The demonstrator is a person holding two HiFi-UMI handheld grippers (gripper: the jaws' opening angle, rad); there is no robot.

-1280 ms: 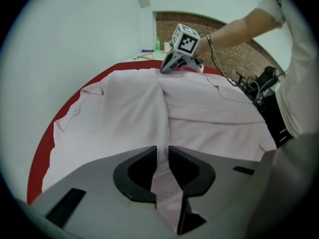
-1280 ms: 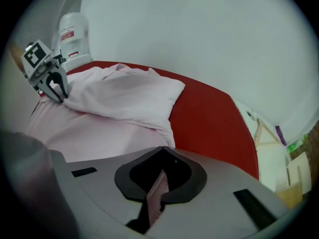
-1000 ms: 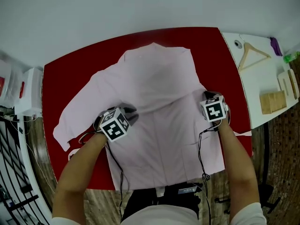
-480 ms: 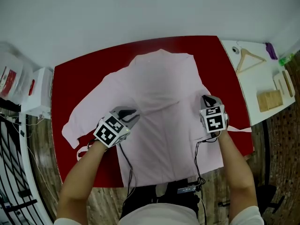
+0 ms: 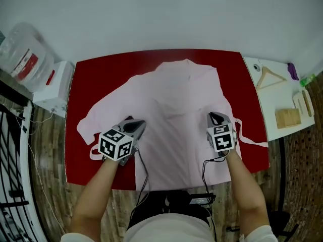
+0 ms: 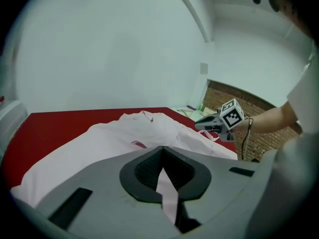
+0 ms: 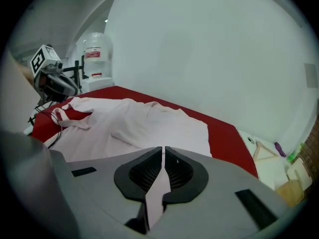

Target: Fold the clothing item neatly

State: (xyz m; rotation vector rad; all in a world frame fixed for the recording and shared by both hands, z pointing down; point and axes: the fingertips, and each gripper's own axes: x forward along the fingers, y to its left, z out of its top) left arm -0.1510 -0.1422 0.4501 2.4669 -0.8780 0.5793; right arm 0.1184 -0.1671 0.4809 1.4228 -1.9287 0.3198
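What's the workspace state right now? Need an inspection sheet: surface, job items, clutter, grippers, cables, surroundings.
Surface: red table, mostly covered by the garment.
Job's things: pink shirt spread flat, collar at the far side, one sleeve stretched out to the left.
Clutter: nothing seen on the red table; the white side table at right holds a wooden hanger and wooden blocks.
Grippers: left gripper and right gripper each have jaws shut on a pinch of shirt fabric, at opposite side edges.
Cables: black cables trail from both grippers back toward the person, across the shirt's near part.
Surroundings: white wall; water jug at far left.
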